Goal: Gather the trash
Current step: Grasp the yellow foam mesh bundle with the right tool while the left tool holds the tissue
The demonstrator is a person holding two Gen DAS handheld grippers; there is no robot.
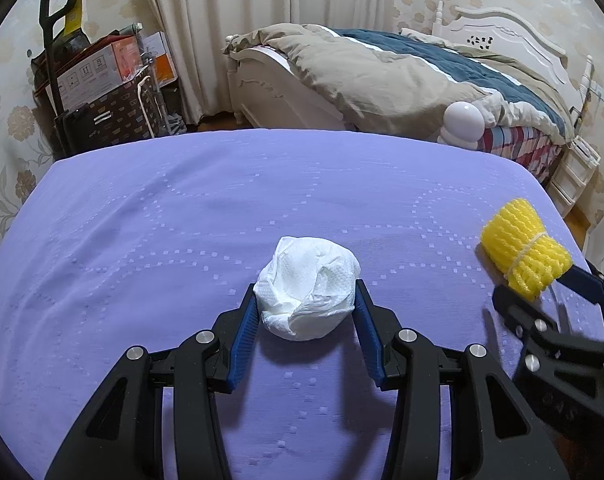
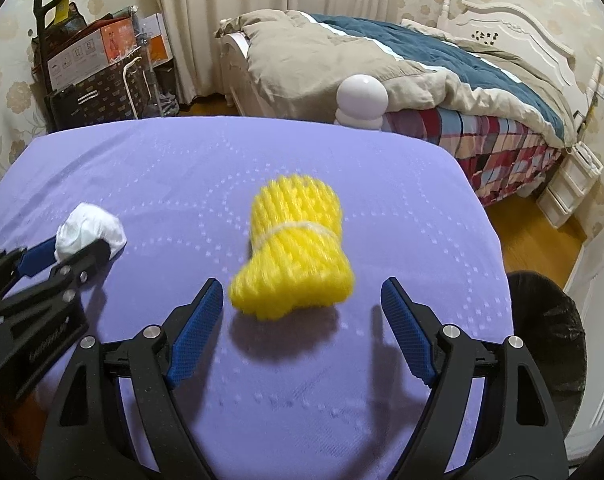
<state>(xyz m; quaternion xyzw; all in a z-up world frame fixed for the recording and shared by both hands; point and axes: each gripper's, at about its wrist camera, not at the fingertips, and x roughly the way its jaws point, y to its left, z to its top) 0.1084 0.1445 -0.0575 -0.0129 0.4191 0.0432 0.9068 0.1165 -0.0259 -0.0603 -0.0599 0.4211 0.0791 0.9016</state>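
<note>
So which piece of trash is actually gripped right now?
The white crumpled tissue: the left tongs press on both its sides. The yellow foam net lies free ahead of the open right tongs.

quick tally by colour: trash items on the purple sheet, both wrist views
White: 1, crumpled tissue wad, between the left gripper pads
Yellow: 1, foam net bundle, just ahead of the right gripper, jaws apart and clear of it
Total: 2 on the purple sheet
</note>
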